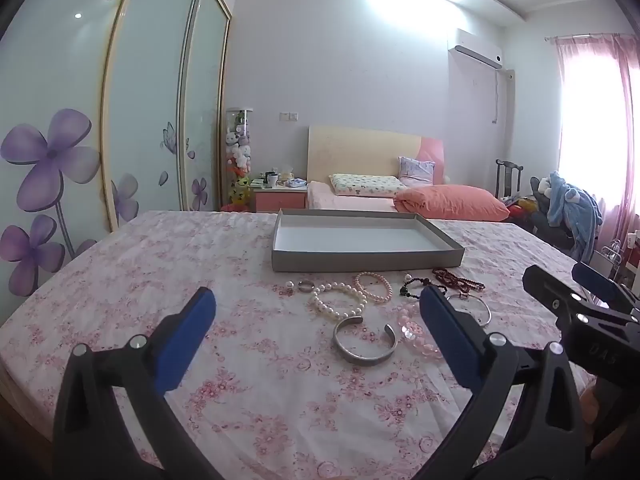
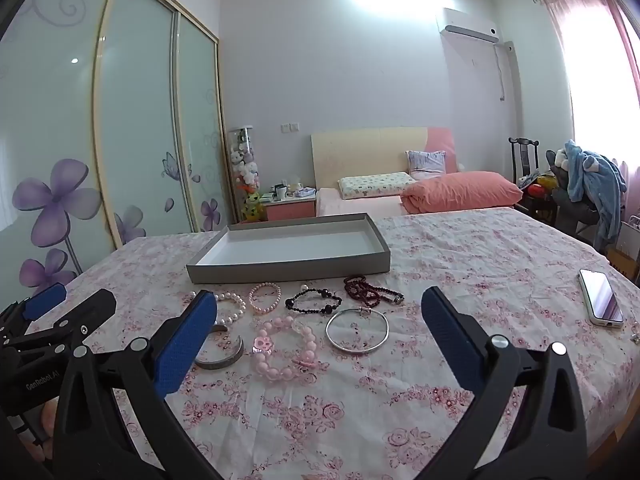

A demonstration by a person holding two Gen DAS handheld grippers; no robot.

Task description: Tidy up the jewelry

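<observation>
Our left hand-held gripper (image 1: 318,312) and right hand-held gripper (image 2: 320,312) both hover with fingers spread apart — holding nothing. In front of the grey tray (image 2: 288,272) on the bench (image 2: 480,264) lie the pearl bracelet (image 2: 234,306), pink bracelet (image 2: 264,298), black bracelet (image 2: 314,303) and dark-red beads (image 2: 370,294).

Glossy metal cuff (image 1: 365,343), shiny pearl bracelet (image 1: 337,300), matt cardboard tray (image 1: 366,261), crinkled floral cloth (image 2: 460,264).

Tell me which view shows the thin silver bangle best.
The right wrist view: the thin silver bangle lies whole and unobstructed on the cloth. In the left wrist view, a finger of the left gripper hides part of it.
</observation>
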